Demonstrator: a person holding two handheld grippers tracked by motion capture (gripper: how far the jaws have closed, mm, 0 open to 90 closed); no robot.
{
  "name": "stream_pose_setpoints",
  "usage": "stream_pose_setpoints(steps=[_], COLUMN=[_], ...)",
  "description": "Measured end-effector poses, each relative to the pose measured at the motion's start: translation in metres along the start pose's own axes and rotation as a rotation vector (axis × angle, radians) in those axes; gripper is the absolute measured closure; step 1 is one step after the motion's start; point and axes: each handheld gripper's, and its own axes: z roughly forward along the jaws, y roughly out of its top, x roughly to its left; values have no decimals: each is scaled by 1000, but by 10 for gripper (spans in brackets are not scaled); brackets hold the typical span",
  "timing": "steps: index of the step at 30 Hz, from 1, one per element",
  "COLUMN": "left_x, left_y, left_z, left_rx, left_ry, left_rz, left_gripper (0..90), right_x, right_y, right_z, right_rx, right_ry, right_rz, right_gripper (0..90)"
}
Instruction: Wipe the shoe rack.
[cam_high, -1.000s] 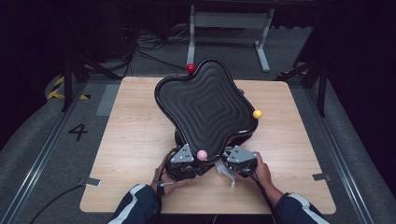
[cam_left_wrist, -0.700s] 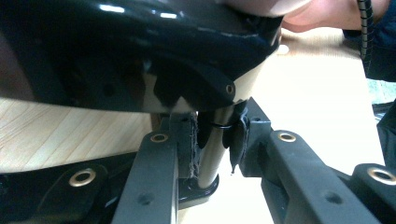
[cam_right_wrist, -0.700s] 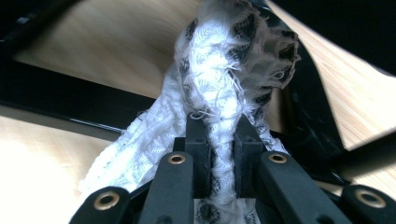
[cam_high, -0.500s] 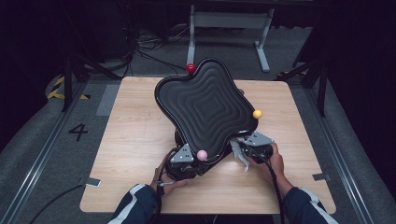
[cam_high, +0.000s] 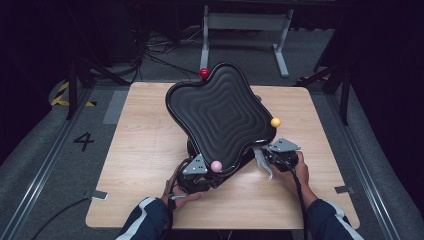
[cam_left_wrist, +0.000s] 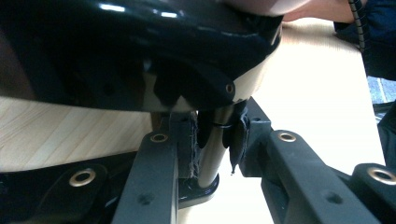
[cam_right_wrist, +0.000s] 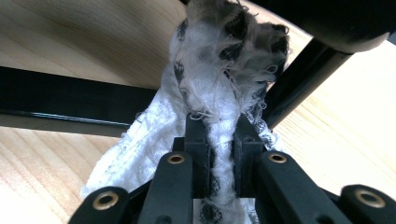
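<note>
Dark flooring and black curtains surround a pale wooden tabletop (cam_high: 150, 150) on which a glossy black, wavy-edged tray with concentric ridges (cam_high: 220, 117) stands tilted on a black frame. In the left gripper view a thin black metal post (cam_left_wrist: 212, 149) under that tray sits between the jaws of the left hand-held gripper (cam_high: 195, 167), which are drawn narrow and clamp on it; its foot rests on the tabletop. At the tray's near right corner the right hand-held gripper (cam_high: 281, 152) is likewise pulled in tight, pinching a white cloth with dark spots (cam_right_wrist: 219, 60). The right gripper view shows the frayed cloth bunched up against a slanted black leg (cam_right_wrist: 299, 74) of the frame, possibly touching it, though the fabric hides the contact. In the high view the cloth (cam_high: 262, 162) hangs just beside the tray's rim, over the wood.

Three small balls sit at the tray's corners: a pink ball (cam_high: 216, 166) by the left hand-held gripper, a yellow ball (cam_high: 275, 122) on the right edge, and a red ball (cam_high: 204, 73) at the far corner. Blue sleeves with white stripes (cam_high: 145, 222) come in from the near edge. Beyond the tabletop stands a grey metal stand (cam_high: 245, 30), and a painted numeral four (cam_high: 83, 141) marks the floor at the left.
</note>
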Motion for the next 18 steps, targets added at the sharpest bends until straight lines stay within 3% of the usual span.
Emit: stream_pose_setpoints(steps=[11, 14, 18], left_x=[0, 0, 0], left_y=[0, 0, 1], left_z=[0, 0, 0], left_rx=[2, 3, 8], left_ry=[4, 0, 1], left_rz=[9, 15, 18], left_gripper=[732, 733, 734], right_x=[5, 16, 41], right_y=[2, 8, 18], right_z=[0, -1, -1], right_rx=[-8, -22, -43], right_ry=[20, 46, 92], right_rz=[3, -14, -87], right_gripper=[801, 801, 802])
